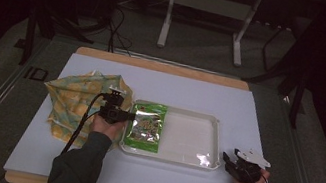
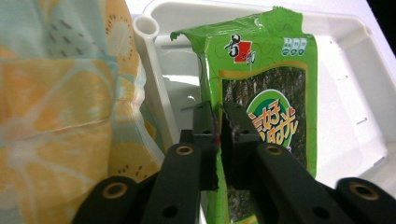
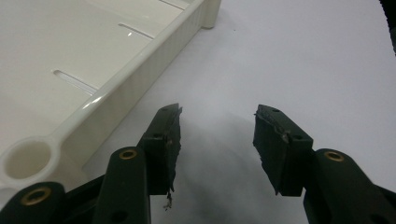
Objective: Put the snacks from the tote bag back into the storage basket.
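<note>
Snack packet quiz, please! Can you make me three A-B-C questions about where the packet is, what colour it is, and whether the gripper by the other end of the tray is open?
1. Where does the snack packet lie?
A. On the floor
B. At the left end of the white tray
C. Outside the tray, past its right end

2. What colour is the packet mostly?
A. Green
B. Red
C. Blue

3. How do the jaws of the right hand-held gripper stand?
A. Shut on the packet
B. Shut with nothing in them
C. Open with nothing between them

Answers:
1 B, because the high view shows the packet lying inside the tray's left end.
2 A, because its wrapper is bright green in the left gripper view.
3 C, because the right gripper view shows a wide gap, with just the white tabletop behind it.
</note>
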{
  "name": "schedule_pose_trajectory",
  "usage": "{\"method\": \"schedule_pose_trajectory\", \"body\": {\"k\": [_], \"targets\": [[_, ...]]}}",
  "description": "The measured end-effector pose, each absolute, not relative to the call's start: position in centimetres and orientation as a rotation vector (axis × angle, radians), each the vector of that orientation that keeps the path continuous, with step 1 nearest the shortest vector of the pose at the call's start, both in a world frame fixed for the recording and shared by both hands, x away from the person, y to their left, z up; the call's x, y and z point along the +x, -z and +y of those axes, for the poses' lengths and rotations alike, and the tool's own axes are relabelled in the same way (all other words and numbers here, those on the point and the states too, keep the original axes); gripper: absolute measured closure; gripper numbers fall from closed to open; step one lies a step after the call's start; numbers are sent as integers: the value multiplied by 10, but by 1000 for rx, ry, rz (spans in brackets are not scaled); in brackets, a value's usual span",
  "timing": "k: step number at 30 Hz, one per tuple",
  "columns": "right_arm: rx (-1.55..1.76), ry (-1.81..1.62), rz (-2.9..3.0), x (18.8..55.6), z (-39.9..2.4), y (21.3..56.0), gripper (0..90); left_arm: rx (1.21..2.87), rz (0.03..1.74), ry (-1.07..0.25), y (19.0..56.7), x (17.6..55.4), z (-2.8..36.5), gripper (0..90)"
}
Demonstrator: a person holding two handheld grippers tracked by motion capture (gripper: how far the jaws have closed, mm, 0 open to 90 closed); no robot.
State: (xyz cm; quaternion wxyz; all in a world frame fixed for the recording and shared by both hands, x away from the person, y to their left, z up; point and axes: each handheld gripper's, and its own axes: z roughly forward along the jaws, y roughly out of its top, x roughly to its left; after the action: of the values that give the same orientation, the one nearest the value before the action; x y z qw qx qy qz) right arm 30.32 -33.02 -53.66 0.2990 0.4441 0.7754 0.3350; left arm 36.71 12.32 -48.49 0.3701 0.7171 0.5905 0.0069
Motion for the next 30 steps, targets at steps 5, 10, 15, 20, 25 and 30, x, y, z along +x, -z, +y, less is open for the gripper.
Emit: {"method": "schedule_pose_trajectory", "body": {"k": [5,10,15,20,25,30], "targets": [[1179,-890,2061,303,-330,537,504,1830,1517,-47,482,367,125,780],[1178,-890,2060,303,-330,537,504,1823,1506,-63,478,366,128,766],[1179,-890,2059,303,-330,537,505,1819,1499,-81,476,365,129,759],[1179,-890,2059,303,-330,537,504,1819,1483,-109,472,364,132,755],[1179,-890,2060,303,-330,537,504,1826,1455,-134,466,362,134,752],[1179,-891,2060,303,-330,537,504,1827,1434,-154,461,360,138,750]]}}
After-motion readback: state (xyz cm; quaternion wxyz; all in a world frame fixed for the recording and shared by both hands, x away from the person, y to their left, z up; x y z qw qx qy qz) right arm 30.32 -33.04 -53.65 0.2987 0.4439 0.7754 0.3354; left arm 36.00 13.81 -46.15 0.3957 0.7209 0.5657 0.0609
